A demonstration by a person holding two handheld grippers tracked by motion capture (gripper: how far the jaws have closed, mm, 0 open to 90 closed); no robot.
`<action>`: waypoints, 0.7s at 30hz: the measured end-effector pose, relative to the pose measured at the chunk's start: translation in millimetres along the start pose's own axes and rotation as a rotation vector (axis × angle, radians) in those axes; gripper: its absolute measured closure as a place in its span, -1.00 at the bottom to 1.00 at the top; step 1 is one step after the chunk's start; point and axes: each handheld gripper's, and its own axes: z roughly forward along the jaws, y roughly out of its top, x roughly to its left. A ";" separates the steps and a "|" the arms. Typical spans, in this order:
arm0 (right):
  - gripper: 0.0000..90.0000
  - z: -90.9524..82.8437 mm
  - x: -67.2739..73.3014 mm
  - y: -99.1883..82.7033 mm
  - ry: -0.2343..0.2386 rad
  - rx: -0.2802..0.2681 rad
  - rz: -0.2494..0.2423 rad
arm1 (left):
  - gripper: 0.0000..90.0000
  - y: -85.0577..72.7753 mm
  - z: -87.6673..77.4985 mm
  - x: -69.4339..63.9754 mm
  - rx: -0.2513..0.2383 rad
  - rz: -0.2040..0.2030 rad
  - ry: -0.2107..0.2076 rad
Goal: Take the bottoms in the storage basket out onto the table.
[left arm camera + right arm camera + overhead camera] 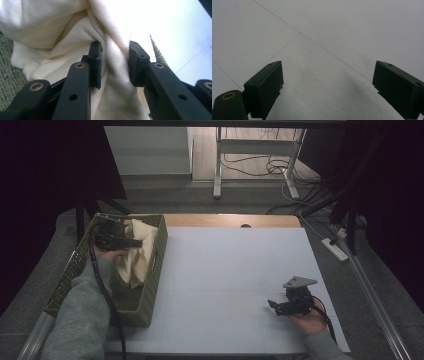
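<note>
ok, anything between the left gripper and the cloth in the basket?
No. The left gripper is shut on a fold of the cream cloth, pads pressing it from both sides, above the woven basket. Nothing visible sits between them.

The high view is dim, its edges sunk in black. Ahead of the left tool (pixel 113 60), the cloth (pixel 75 32) glares overexposed at upper right. A soft shadow lies on the worktop (pixel 324 37) between the right tool's jaws.

Cream cloth (pixel 75 30), green woven basket (pixel 155 265), pale grey table (pixel 225 270).
</note>
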 end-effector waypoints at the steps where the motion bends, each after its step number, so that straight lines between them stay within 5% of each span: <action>1: -0.77 0.0 0.0 0.0 0.000 0.000 0.000 | 0.48 -0.4 -1.3 -0.3 -0.008 0.001 0.000; 21: -0.77 0.3 0.5 -0.3 -0.003 0.002 -0.002 | 0.48 -8.9 -26.2 -25.6 -0.158 0.036 0.025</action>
